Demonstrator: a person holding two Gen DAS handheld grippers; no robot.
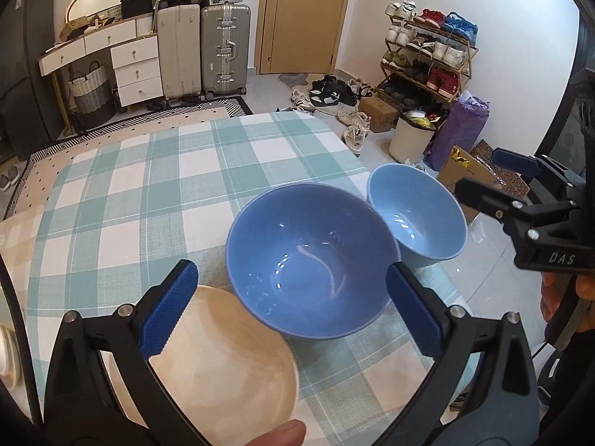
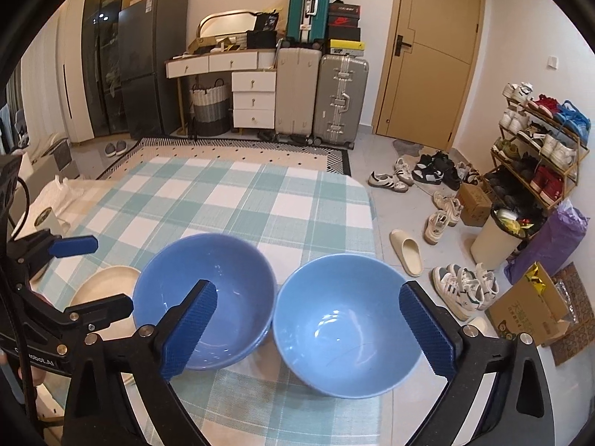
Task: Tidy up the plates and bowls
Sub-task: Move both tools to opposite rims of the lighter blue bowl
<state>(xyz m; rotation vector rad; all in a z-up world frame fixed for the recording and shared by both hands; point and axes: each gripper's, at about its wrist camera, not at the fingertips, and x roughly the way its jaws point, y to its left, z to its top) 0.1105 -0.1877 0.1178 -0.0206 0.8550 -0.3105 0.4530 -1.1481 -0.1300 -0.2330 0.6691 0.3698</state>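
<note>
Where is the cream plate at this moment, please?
The cream plate lies on the checked tablecloth at the near left, right beside the darker blue bowl; in the right wrist view it shows left of that bowl.

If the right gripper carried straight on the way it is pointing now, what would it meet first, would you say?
Most likely the lighter blue bowl. The right gripper is open and empty, angled down, and that bowl sits centred between its fingers on the checked tablecloth. Depth is hard to judge through the fisheye.
</note>
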